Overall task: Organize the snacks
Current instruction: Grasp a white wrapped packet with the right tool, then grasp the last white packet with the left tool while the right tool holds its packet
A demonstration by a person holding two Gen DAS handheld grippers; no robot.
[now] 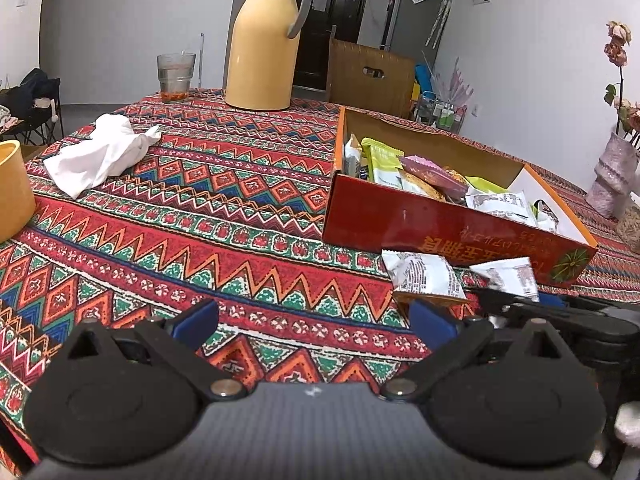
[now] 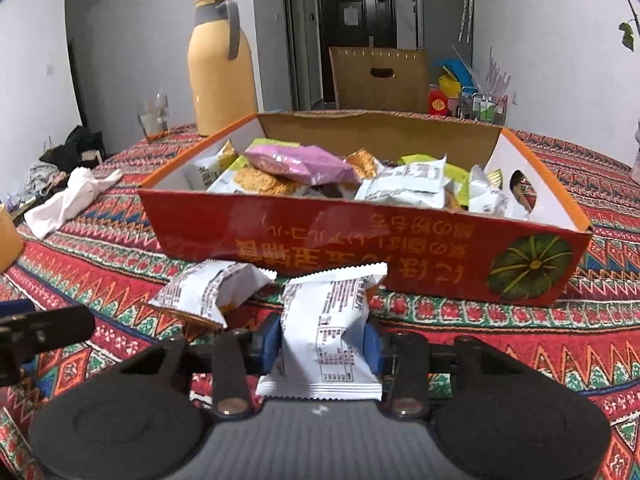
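A red cardboard box [image 2: 280, 232] [image 1: 400, 220] stands on the patterned tablecloth with several snack packets inside, a pink one [image 2: 300, 164] on top. In the right wrist view my right gripper [image 2: 320, 344] is shut on a white snack packet [image 2: 332, 320], blue pads pressing both its sides, just in front of the box. A second white packet [image 2: 208, 292] [image 1: 424, 276] lies on the cloth to its left. My left gripper [image 1: 312, 320] stands open over bare cloth, left of that packet. The right gripper's black fingers [image 1: 560, 312] show at the left wrist view's right side.
A yellow thermos jug [image 1: 264, 40] and a glass [image 1: 176, 76] stand at the table's far side. A crumpled white cloth [image 1: 100, 152] lies to the left, a yellow container [image 1: 12, 188] at the left edge. A wooden chair back [image 2: 380, 76] is behind the box.
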